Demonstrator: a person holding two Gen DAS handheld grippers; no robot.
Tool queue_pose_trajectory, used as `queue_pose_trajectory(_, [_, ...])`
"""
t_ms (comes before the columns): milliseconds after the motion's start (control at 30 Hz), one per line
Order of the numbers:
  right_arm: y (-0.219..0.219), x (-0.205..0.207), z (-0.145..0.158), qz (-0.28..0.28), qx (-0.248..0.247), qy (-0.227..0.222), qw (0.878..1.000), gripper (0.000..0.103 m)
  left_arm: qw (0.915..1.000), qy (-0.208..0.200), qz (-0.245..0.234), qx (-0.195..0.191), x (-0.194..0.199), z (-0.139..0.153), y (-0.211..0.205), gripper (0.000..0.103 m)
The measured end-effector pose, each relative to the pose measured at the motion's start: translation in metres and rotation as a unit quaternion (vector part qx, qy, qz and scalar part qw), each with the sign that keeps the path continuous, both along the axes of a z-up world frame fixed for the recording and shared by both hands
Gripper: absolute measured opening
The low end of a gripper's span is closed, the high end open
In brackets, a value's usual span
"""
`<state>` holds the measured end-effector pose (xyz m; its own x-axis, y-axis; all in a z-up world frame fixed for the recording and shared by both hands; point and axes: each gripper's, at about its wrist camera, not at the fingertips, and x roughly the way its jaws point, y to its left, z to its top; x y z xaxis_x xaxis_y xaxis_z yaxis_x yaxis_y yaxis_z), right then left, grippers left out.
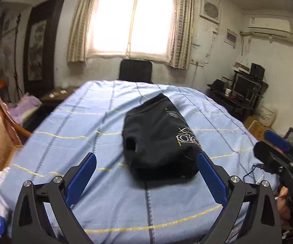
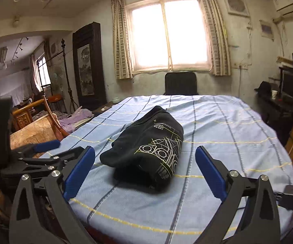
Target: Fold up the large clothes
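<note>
A black garment [image 1: 158, 134] [image 2: 146, 140] with a white and yellow print lies folded into a compact bundle on the blue checked cloth [image 1: 75, 122] [image 2: 227, 132] that covers the table. My left gripper [image 1: 145, 156] is open just short of the bundle's near end, and nothing sits between its blue pads. My right gripper [image 2: 145, 149] is also open and empty, held in front of the bundle and apart from it. Each gripper shows in the other's view: the right gripper [image 1: 276, 142] at the right edge, the left gripper [image 2: 44, 148] at the left.
A black chair [image 1: 135, 70] [image 2: 180, 83] stands at the table's far end under the bright window. A wooden chair [image 1: 4, 122] and purple bedding [image 2: 75, 118] are on the left. A dark desk with a monitor [image 1: 244, 89] is on the right.
</note>
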<state>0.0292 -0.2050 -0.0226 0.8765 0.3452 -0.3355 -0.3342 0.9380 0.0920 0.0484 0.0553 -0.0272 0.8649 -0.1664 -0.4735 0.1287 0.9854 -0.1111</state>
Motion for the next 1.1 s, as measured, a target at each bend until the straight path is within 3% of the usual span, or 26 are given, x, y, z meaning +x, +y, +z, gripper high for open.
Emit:
queue_pose_trajectory(267, [-0.008, -0.019, 0.013, -0.011, 0.016, -0.017, 1.0, 0.098, 0.9996, -0.017, 0.018, 0.013, -0.012, 0.007, 0.003, 0.099])
queue_pose_trajectory(567, [-0.014, 0.013, -0.008, -0.003, 0.046, 0.03, 0.998, 0.098, 0.9993, -0.025, 0.028, 0.006, -0.008, 0.004, 0.003, 0.099])
queue_pose_trajectory(733, [-0.016, 0.02, -0.018, -0.002, 0.055, 0.045, 0.997, 0.098, 0.9955, -0.028, 0.065, 0.062, -0.005, -0.001, -0.011, 0.099])
queue_pose_trajectory(1100, [-0.024, 0.022, -0.024, -0.009, 0.069, 0.055, 0.996, 0.098, 0.9952, -0.01, 0.068, 0.07, 0.0, -0.006, -0.014, 0.099])
